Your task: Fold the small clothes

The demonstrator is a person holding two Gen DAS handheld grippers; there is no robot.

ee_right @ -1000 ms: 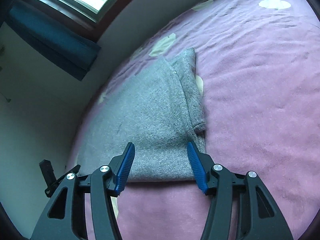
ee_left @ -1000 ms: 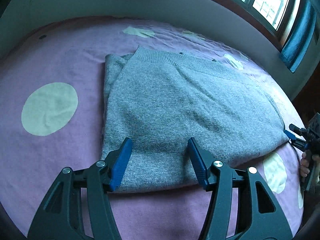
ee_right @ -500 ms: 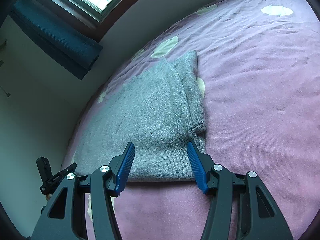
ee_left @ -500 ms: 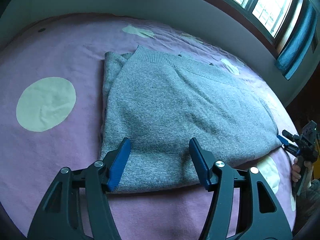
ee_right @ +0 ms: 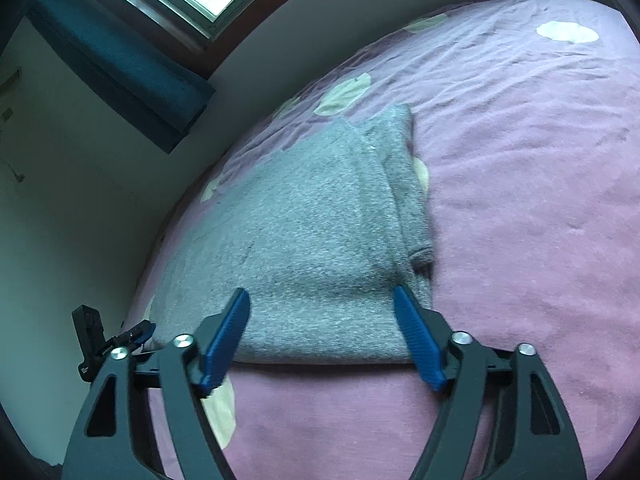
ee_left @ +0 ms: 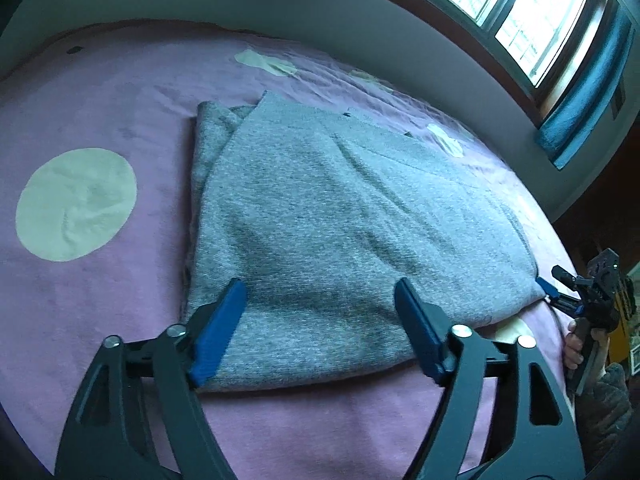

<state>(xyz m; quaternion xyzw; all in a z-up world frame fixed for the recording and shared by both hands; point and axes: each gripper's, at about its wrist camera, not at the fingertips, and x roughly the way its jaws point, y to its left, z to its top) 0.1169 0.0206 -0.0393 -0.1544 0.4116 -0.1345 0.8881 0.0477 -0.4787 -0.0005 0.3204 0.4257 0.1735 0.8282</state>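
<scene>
with both sets of jaws opening over the near hem, the left gripper (ee_left: pixel 320 320) and the right gripper (ee_right: pixel 322 328) each straddle a stretch of the grey knit garment (ee_left: pixel 340 220) without pinching it; the blue pads (ee_left: pixel 218 332) stand apart on either side of the cloth edge, nothing clamped between them. that spread, one tool toward each near corner, looks like the setup for lifting the near fold edge evenly so the next fold stays square. both grippers tilt down toward the bedding, held low and close to the hem. in the left view the right gripper's tip shows at the garment's right corner, gripped by a hand (ee_left: pixel 580 344). beyond them the garment lies flat, already folded into a rectangle, a sleeve tucked along one side, its ribbed edge farthest away. it rests on the purple bedspread (ee_right: pixel 540 200) with pale dots, near the wall under the window (ee_left: pixel 520 8).
</scene>
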